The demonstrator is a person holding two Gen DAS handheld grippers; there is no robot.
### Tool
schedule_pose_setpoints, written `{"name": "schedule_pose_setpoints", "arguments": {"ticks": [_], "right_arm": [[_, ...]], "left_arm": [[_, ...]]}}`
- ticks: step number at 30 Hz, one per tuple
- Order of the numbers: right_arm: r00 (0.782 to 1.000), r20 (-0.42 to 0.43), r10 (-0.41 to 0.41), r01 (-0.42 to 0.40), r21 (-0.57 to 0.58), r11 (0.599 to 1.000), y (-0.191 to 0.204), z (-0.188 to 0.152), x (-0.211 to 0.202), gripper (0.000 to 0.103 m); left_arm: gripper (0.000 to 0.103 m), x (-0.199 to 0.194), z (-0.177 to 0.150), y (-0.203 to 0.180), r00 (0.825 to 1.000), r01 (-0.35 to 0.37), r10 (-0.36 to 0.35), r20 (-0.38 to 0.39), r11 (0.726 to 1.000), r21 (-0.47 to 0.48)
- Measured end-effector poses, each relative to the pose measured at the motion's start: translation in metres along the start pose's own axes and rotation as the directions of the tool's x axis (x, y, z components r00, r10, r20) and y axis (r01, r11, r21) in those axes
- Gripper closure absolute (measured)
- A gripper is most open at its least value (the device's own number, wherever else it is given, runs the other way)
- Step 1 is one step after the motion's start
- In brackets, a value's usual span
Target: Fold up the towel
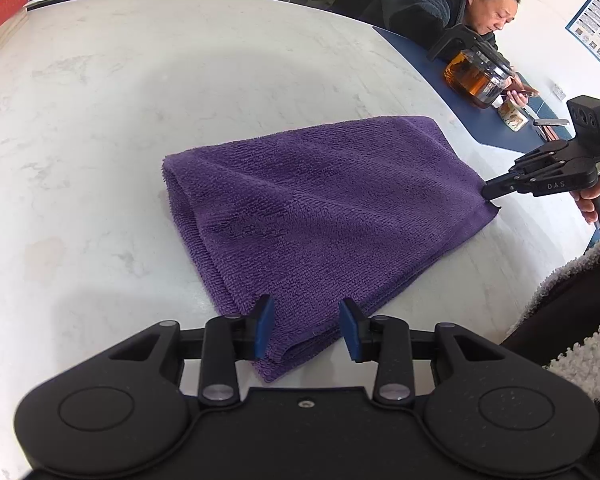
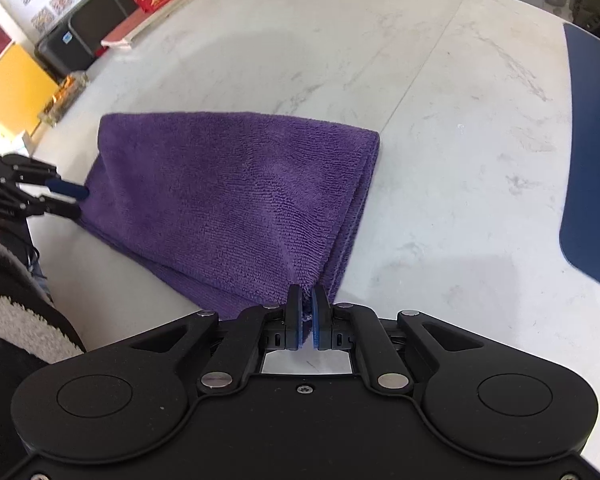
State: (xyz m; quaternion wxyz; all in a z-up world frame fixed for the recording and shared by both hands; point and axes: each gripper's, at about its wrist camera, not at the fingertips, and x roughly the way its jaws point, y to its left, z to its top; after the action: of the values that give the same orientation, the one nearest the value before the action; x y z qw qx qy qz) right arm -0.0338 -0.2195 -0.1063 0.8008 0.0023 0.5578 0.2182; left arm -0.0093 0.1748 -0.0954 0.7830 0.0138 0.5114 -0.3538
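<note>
Right gripper (image 2: 306, 312) pinches a near corner of the soft, floppy purple terry towel (image 2: 236, 204), left gripper (image 1: 307, 330) apart astride the other corner, best grabbed there.

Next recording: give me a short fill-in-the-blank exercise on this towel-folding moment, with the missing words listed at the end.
1. The folded towel is ____ in colour.
2. The right gripper has its jaws ____ on a corner of the towel.
3. The left gripper has its jaws ____, with a towel corner between them.
4. The towel lies on a white marble-look ____.

Missing words: purple; shut; open; table
</note>
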Motion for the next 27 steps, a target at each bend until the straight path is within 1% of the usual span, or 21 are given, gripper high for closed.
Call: {"name": "schedule_pose_setpoints", "arguments": {"ticks": [5,7,9,11,14,15,16,17,20,21,23,24,25,26,27], "right_arm": [[0.999,-0.026,-0.045,0.043,-0.078,0.996,0.011,-0.003,0.003,0.098],[0.997,-0.029,-0.074,0.070,-0.110,0.991,0.016,-0.004,0.003,0.095],[0.995,-0.031,-0.094,0.090,-0.128,0.988,0.016,-0.004,0.000,0.094],[0.992,-0.005,-0.124,0.122,-0.135,0.983,0.017,-0.002,-0.010,0.091],[0.989,0.051,-0.142,0.148,-0.137,0.980,0.019,0.007,-0.025,0.090],[0.986,0.073,-0.147,0.156,-0.137,0.978,0.020,0.011,-0.030,0.087],[0.986,0.098,-0.132,0.147,-0.154,0.977,0.025,0.018,-0.035,0.083],[0.986,0.109,-0.124,0.141,-0.166,0.976,0.029,0.022,-0.036,0.082],[0.988,0.137,-0.068,0.101,-0.246,0.964,0.052,0.041,-0.033,0.082],[0.989,0.141,-0.038,0.077,-0.279,0.957,0.063,0.049,-0.028,0.082],[0.989,0.147,0.027,0.026,-0.343,0.939,0.085,0.065,-0.019,0.082],[0.988,0.143,0.066,-0.007,-0.380,0.925,0.100,0.074,-0.012,0.079],[0.987,0.140,0.084,-0.021,-0.402,0.916,0.109,0.079,-0.008,0.075],[0.984,0.136,0.118,-0.044,-0.450,0.892,0.125,0.087,-0.001,0.074],[0.982,0.130,0.135,-0.059,-0.473,0.879,0.133,0.091,0.004,0.074]], "left_arm": [[0.068,0.000,0.000,0.000,1.000,0.002,-0.002,0.003,1.000,0.005],[0.068,0.000,0.000,-0.001,1.000,0.000,0.000,0.004,1.000,0.007],[0.068,0.000,0.000,-0.001,1.000,-0.002,0.002,0.003,1.000,0.009],[0.068,-0.001,-0.001,-0.003,1.000,-0.009,0.009,0.000,1.000,0.015],[0.068,-0.002,-0.004,-0.007,1.000,-0.020,0.020,0.000,0.999,0.027],[0.068,-0.002,-0.006,-0.008,1.000,-0.023,0.023,0.002,0.999,0.029],[0.068,-0.003,-0.007,-0.008,1.000,-0.025,0.025,0.006,0.999,0.026],[0.068,-0.004,-0.009,-0.009,1.000,-0.027,0.026,0.011,0.999,0.023],[0.068,-0.007,-0.016,-0.009,0.999,-0.032,0.032,0.025,0.999,0.009],[0.068,-0.008,-0.018,-0.010,0.999,-0.035,0.035,0.030,0.999,0.002],[0.068,-0.013,-0.022,-0.011,0.998,-0.044,0.045,0.047,0.999,-0.014],[0.068,-0.016,-0.024,-0.011,0.997,-0.049,0.050,0.055,0.999,-0.020],[0.068,-0.019,-0.027,-0.011,0.996,-0.057,0.059,0.067,0.998,-0.031],[0.068,-0.022,-0.030,-0.011,0.995,-0.065,0.068,0.077,0.997,-0.043],[0.068,-0.024,-0.032,-0.011,0.994,-0.071,0.076,0.084,0.996,-0.055]]}}
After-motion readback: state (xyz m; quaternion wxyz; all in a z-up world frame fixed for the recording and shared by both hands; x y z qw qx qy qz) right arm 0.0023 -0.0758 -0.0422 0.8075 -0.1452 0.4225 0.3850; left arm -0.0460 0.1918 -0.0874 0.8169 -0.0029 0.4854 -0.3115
